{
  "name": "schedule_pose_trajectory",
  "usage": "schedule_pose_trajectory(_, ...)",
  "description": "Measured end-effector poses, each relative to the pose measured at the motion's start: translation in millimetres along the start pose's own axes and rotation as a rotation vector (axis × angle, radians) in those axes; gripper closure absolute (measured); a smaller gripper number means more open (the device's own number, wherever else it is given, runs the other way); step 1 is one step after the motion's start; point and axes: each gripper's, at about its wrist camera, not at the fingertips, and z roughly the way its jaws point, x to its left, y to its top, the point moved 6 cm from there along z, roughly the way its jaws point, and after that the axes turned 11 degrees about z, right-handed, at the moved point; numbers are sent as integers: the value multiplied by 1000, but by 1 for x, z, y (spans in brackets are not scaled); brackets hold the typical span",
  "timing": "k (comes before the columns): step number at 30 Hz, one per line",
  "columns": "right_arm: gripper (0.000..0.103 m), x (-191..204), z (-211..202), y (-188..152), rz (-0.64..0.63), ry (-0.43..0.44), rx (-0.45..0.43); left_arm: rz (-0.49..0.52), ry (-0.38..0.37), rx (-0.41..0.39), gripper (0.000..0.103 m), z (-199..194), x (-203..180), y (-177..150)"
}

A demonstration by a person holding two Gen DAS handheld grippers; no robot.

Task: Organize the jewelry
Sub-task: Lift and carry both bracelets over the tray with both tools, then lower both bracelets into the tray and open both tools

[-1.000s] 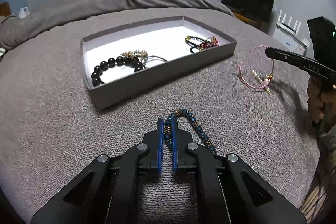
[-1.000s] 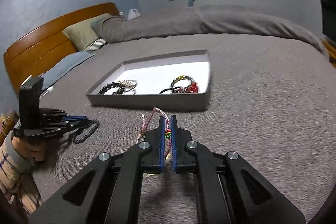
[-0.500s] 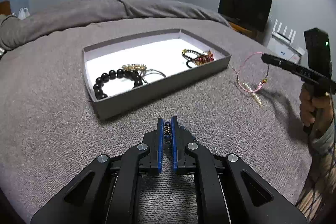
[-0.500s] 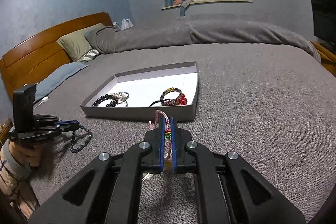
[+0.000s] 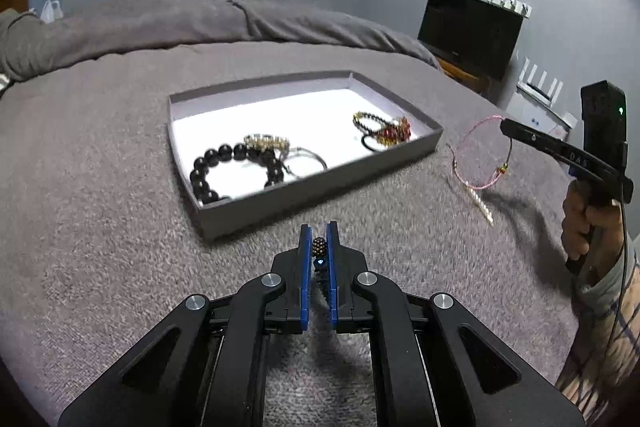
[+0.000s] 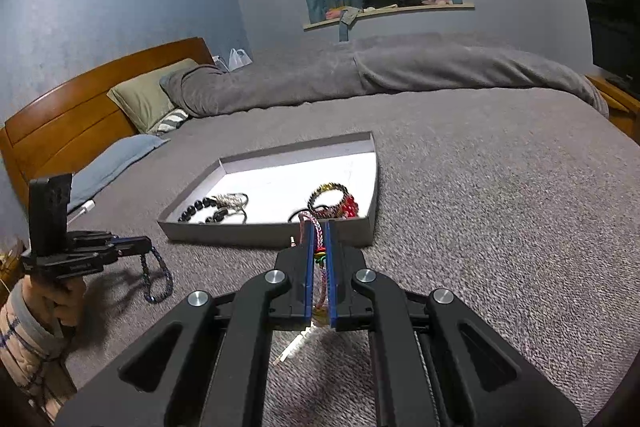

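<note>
I had a piece of jewelry in each tool. My left gripper (image 5: 319, 241) was pinched tight on the blue and gold beaded bracelet (image 5: 319, 247). A second before, that bracelet lay on the fuzzy grey blanket (image 5: 100, 219) with my fingers around it. Now it was lifted, and in the right view its loop (image 6: 157, 277) hung down from the fingers, with the bottom close to the blanket.

My right gripper (image 6: 319, 239) was pinched tight on the thin pink string bracelet (image 6: 314, 229). A second before, most of that string lay on the blanket. Now, in the left view, it hung as a loop (image 5: 478, 155) in the air, with its little pale end pieces dangling low near the blanket.

Both tools had gone up and both were closer to the flat grey cardboard tray with the white floor (image 5: 304, 187). The tray sat in the middle of the bed. The big black bead bracelet (image 5: 236, 167) lay near its front left corner, beside a gold chain and a thin ring. The dark and red bead bracelets (image 5: 384, 129) lay near its front right corner.

So I thought the picking up was done. What was left was to carry both bracelets over the tray's front wall and let them go on the white floor. The middle of the tray looked free for them.
</note>
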Motion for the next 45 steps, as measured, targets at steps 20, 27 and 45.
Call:
schedule_pose_trajectory(20,98,24,27,28,30,26,-52,-28,28,-191,95,-24,14,65)
schedule_pose_trajectory(27,98,32,53,46,46,43,-66,-70,65,-234,95,-8,23,82)
schedule_pose_trajectory(45,98,24,127,28,42,-77,83,-43,131,-79,95,57,38,61)
